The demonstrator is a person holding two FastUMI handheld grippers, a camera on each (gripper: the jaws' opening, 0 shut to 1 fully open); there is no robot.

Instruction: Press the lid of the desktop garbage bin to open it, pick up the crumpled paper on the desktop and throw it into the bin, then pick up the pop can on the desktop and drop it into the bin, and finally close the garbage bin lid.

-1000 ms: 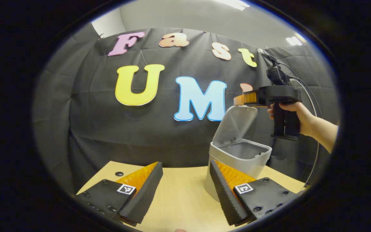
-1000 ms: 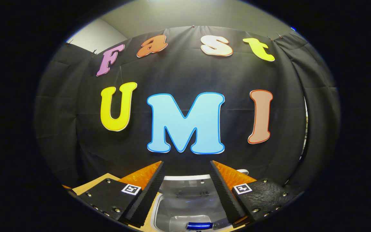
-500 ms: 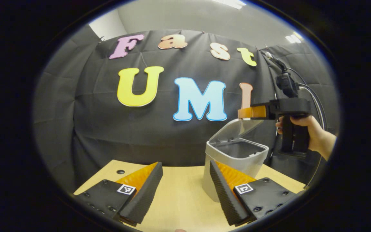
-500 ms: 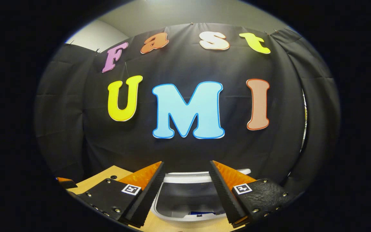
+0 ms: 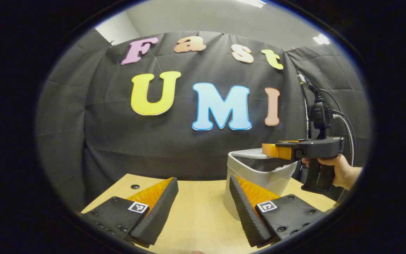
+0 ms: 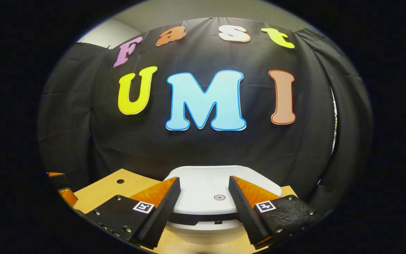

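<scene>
The right gripper (image 6: 203, 201) is seen in the right gripper view with its two fingers spread apart and nothing clamped between them. The fingers are positioned just over the lid (image 6: 220, 187) of the garbage bin (image 6: 206, 229), one toward each side of the lid's top face; whether they touch the lid cannot be told. In the left gripper view the right gripper (image 5: 271, 151) is held level by a hand (image 5: 340, 171) wrapped around its grip, with the finger ends over the lid (image 5: 247, 153) at the bin's top. Cables (image 5: 344, 123) rise from the rear of this gripper.

The left gripper (image 5: 203, 208) is likewise released, its fingers wide apart and empty, above the bench (image 5: 196, 218). Its right-hand finger (image 5: 245, 211) overlaps the lower part of the garbage bin (image 5: 256, 173) in that view and hides the bin's base.

A small round hole (image 5: 135, 186) is located in the bench near its far left corner. The booth's black cloth wall (image 5: 111, 141) hangs directly behind the bench's far edge.

The garbage bin stands toward the far right part of the bench. Its body is pale grey with rounded corners. The lid is white, lies flat and closed on the rim, and carries a small round red-ringed mark (image 6: 219, 197) near its front edge. A dark seam is visible between lid and body.
</scene>
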